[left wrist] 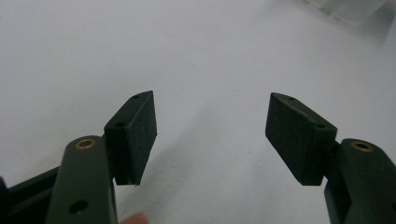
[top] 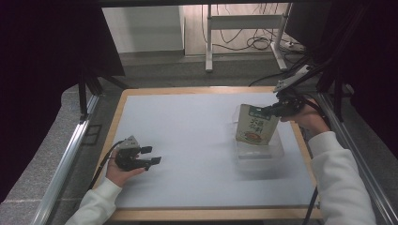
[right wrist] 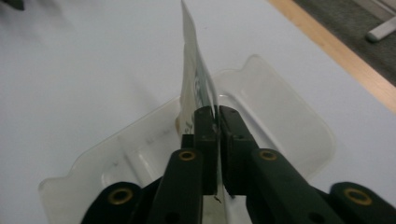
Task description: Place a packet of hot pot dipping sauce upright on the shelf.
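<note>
Two grippers are at work over a pale worktop (top: 187, 136) edged in light wood. At the far right, the right gripper (top: 269, 111) has its jaws pinching the top edge of a sauce packet (top: 254, 125), a flat pouch with a green band across its top and a picture of food lower down. The packet hangs upright, slightly tilted, with its lower edge down inside a clear plastic tray (top: 274, 154) that sits near the right edge of the worktop. In the right gripper view the two black jaws stand almost together with the thin packet (right wrist: 196, 84) caught edge-on between them, and the tray (right wrist: 289, 121) spreads beneath and beyond them; whether the packet's lower edge touches the tray floor cannot be told. At the near left, well apart from the tray, the left gripper (top: 154, 155) is held low over the worktop in a hand with a white sleeve, pointing to the right. Its jaws stand spread wide with bare worktop between the pads (left wrist: 140, 126)
</note>
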`<move>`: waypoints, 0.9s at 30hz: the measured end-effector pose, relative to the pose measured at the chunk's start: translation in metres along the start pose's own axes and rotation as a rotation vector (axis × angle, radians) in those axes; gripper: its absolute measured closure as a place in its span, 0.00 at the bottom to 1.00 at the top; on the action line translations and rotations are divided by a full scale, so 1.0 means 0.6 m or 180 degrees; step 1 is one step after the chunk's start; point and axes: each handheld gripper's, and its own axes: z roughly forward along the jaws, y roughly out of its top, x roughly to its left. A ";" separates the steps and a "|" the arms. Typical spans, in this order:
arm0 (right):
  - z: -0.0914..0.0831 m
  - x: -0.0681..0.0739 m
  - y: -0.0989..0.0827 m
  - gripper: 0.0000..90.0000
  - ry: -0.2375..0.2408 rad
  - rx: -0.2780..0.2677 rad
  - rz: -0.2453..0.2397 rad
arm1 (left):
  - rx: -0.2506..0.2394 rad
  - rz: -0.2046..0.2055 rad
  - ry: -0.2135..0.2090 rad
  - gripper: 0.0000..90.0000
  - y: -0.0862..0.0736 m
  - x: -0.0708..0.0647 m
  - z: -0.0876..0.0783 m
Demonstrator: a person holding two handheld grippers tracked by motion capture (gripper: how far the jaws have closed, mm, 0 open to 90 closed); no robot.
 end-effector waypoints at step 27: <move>-0.005 0.067 0.037 0.40 -0.0468 -0.0840 0.0389 | -0.0023 0.0026 -0.0006 0.37 0.002 0.000 -0.002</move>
